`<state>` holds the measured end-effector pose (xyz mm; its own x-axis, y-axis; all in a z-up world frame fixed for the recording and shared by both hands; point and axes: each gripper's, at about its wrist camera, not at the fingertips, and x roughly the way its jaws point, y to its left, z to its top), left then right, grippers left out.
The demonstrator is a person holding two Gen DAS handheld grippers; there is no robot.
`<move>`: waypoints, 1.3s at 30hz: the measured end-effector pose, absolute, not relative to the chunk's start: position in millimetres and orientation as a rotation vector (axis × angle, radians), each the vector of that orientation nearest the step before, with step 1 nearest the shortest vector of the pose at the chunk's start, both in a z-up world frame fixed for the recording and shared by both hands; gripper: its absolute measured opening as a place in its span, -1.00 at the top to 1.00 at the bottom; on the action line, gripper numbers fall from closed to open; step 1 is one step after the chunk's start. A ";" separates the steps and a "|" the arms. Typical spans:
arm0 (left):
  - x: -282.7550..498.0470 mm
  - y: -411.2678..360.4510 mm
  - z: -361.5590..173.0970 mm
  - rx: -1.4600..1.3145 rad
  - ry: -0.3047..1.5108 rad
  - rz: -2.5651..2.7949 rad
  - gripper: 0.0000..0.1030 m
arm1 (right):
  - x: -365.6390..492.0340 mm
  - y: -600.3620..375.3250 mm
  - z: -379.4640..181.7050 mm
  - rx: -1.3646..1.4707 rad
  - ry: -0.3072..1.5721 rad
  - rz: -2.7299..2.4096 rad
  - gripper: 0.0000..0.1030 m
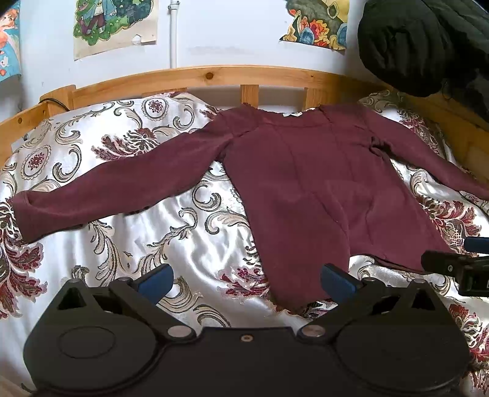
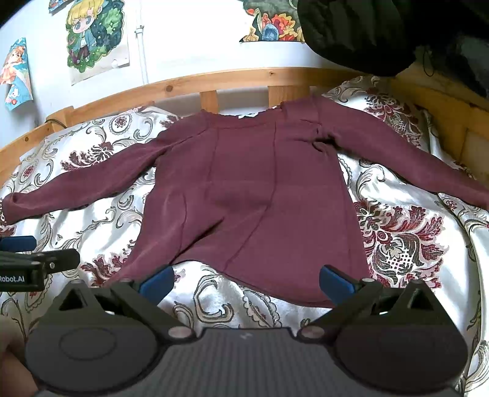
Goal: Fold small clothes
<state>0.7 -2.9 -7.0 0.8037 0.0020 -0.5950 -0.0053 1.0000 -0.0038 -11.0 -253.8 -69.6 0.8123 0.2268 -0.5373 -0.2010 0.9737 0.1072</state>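
Observation:
A maroon long-sleeved top (image 1: pixel 305 189) lies flat on the patterned bedspread (image 1: pixel 189 241), neck toward the headboard, both sleeves spread out. It also shows in the right wrist view (image 2: pixel 253 198). My left gripper (image 1: pixel 246 282) is open and empty, just short of the hem's left corner. My right gripper (image 2: pixel 246 282) is open and empty, just short of the hem's right part. The right gripper shows at the right edge of the left wrist view (image 1: pixel 470 259), and the left gripper at the left edge of the right wrist view (image 2: pixel 27 259).
A wooden bed rail (image 1: pixel 214 76) runs behind the top and along the right side (image 2: pixel 452 116). A black padded garment (image 1: pixel 421 45) hangs at the upper right. Posters (image 1: pixel 113 24) are on the white wall.

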 end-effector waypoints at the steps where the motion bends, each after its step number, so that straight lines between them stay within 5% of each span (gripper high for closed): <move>1: 0.4 -3.3 -7.6 -0.005 0.638 0.004 -0.99 | -11.3 -253.8 -69.5 0.046 0.580 0.229 -0.99; 39: 0.7 -3.8 -10.3 -0.010 0.651 -0.001 -0.99 | -11.5 -253.6 -72.9 0.049 0.596 0.230 -0.99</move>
<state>0.7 -3.8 -10.3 0.7955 -0.0042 -0.6060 -0.0020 1.0000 -0.0095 -11.5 -253.6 -72.9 0.8025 0.2290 -0.5509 -0.2010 0.9732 0.1118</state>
